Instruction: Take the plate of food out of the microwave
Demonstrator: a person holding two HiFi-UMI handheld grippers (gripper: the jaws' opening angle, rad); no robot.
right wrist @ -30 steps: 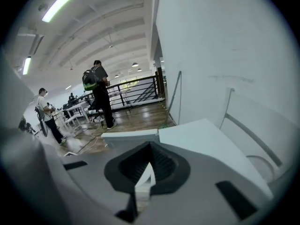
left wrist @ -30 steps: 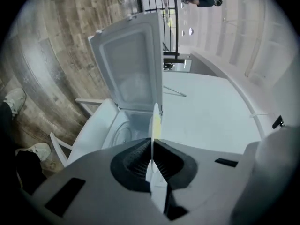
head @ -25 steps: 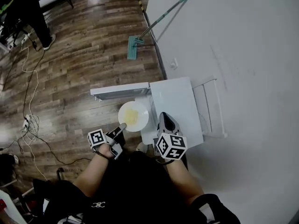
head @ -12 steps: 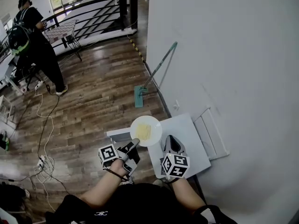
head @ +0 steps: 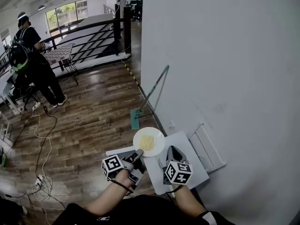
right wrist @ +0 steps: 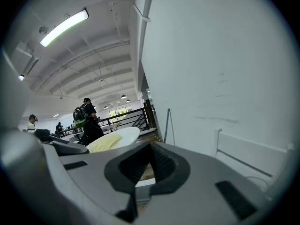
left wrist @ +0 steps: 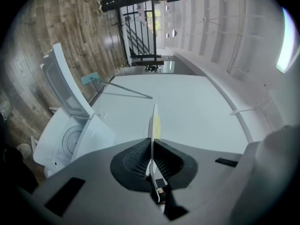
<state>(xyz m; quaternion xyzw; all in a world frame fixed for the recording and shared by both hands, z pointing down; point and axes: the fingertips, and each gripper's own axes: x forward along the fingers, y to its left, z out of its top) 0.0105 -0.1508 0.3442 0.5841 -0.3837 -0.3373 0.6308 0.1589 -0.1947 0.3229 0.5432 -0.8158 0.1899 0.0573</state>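
Plate (left wrist: 153, 121) appears edge-on in left gripper (left wrist: 152, 158); head view reveals yellow food (head: 147, 143).

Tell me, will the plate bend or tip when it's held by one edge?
Probably stiff: the plate looks flat though the left gripper pinches only its rim. It may tip easily, sticking out past that grip. The yellow food could slide if it tilts.

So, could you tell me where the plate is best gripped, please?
Grip the plate by its thin near rim, coming in level from the person's side. It is shallow and flat, the food sits in the middle, and the left gripper is shut on that edge.
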